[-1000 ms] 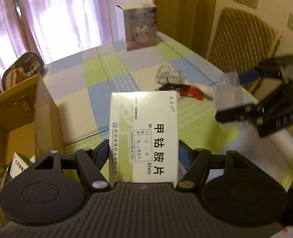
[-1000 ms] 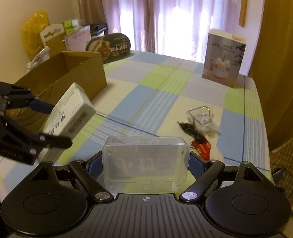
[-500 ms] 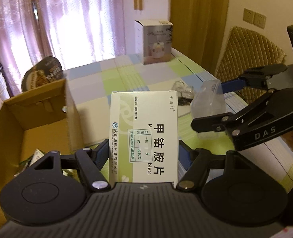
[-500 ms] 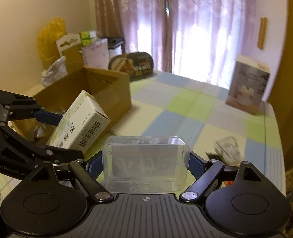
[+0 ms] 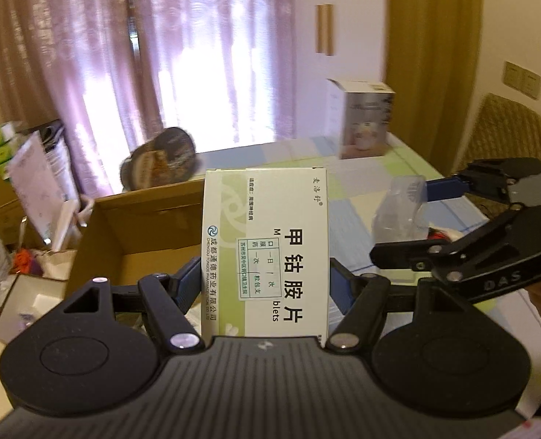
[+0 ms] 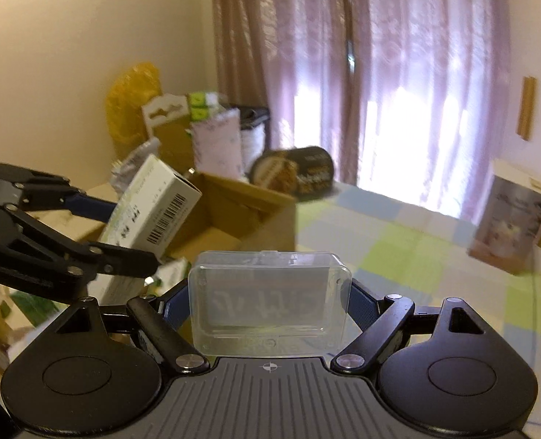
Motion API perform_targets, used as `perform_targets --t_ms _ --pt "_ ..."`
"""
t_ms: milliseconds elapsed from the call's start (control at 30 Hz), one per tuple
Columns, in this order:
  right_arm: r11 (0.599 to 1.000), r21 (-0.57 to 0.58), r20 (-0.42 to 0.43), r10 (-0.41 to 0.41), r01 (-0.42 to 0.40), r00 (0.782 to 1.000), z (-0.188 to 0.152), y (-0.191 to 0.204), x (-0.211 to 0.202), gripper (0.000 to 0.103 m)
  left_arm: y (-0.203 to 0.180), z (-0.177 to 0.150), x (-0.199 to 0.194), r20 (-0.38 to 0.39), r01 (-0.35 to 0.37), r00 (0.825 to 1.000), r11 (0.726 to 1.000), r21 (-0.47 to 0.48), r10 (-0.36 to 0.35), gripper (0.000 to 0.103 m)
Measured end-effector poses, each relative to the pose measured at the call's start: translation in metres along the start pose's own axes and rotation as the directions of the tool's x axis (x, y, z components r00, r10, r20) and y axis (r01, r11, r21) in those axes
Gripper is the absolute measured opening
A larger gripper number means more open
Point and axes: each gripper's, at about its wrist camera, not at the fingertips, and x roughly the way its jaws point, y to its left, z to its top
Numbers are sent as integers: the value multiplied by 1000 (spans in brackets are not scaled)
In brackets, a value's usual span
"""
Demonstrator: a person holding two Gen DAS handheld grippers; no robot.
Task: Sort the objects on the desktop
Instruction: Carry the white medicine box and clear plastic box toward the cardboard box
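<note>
The left gripper [image 5: 266, 285] is clamping a white medicine box [image 5: 266, 252] between its fingers, holding it over the open cardboard box [image 5: 131, 241], whose inside is mostly hidden behind it. The right gripper [image 6: 270, 307] is squeezing a clear plastic case [image 6: 268, 301] beside the carton, above the checked desk [image 6: 416, 256]. The case's contents are too blurred to make out.

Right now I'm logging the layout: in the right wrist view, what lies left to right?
left gripper → medicine box → cardboard box → dark oval tin → white carton
</note>
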Motion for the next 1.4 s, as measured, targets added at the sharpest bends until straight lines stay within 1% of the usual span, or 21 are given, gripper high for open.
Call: perform_targets --t_ms 100,200,300,400,600,800,967,1400 --pt "999 -30 7 44 -43 999 5 18 13 83 17 -5 -4 -7 -51 999 998 -38 51 67" --pt "994 -73 -2 83 -83 997 8 36 31 83 40 -13 -7 -19 -89 996 991 -103 88 67" --pt "989 -95 -14 115 -116 993 7 49 49 83 58 -20 -8 -35 -152 988 980 -128 148 67" --pt "983 -101 -14 152 -152 988 4 56 63 83 73 -30 -4 -70 -180 983 972 -149 171 67" --pt "975 -125 6 188 -186 982 6 65 80 83 90 -45 4 -106 -196 978 966 -171 180 67" --pt "973 -124 -10 195 -195 981 5 66 94 83 103 -51 10 -131 -211 973 960 -183 189 67" --pt "971 -125 -7 206 -205 979 5 71 91 83 104 -53 13 -137 -199 975 961 -190 174 67" --pt "970 -135 -2 203 -202 979 3 74 93 83 105 -55 15 -139 -199 975 961 -189 175 67"
